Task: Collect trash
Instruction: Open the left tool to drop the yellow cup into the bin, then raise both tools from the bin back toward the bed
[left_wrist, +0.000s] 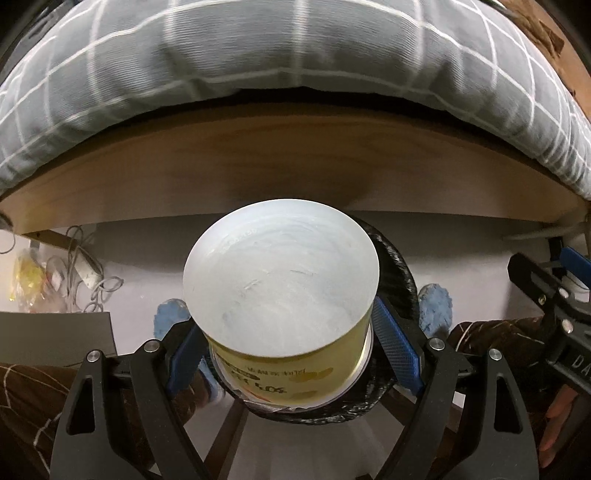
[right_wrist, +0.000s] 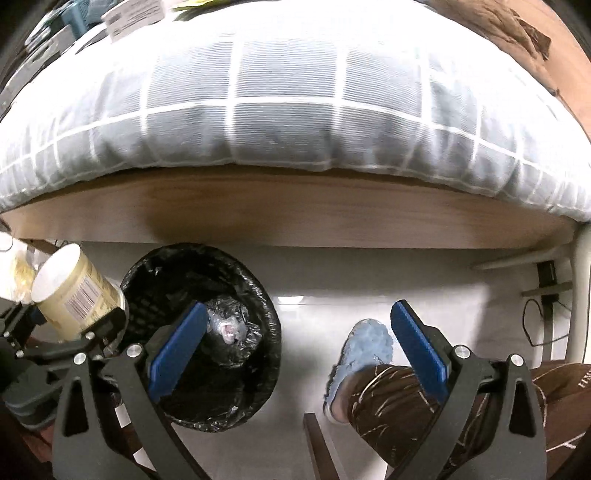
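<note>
While gripping, left claw (left_wrist: 284, 354): jaws spread wide, blue pads clamped on the yellow cup (left_wrist: 280, 295), centre of frame.
Cup axis: along the fingers, white base pointing away and down.
Bin (right_wrist: 201, 332): black-lined, directly beneath the cup, lower centre.
Right claw (right_wrist: 299, 350): open wide, empty.
Nearer hand: left, over the bin's rim.
Judged next: let go.

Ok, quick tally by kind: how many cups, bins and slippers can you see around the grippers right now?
Cups: 1, the yellow cup held in the left gripper over the bin.
Bins: 1, the black-lined bin, with crumpled plastic inside.
Slippers: 2, the blue slippers, one on each side of the cup in the left wrist view.
Total: 4.
</note>
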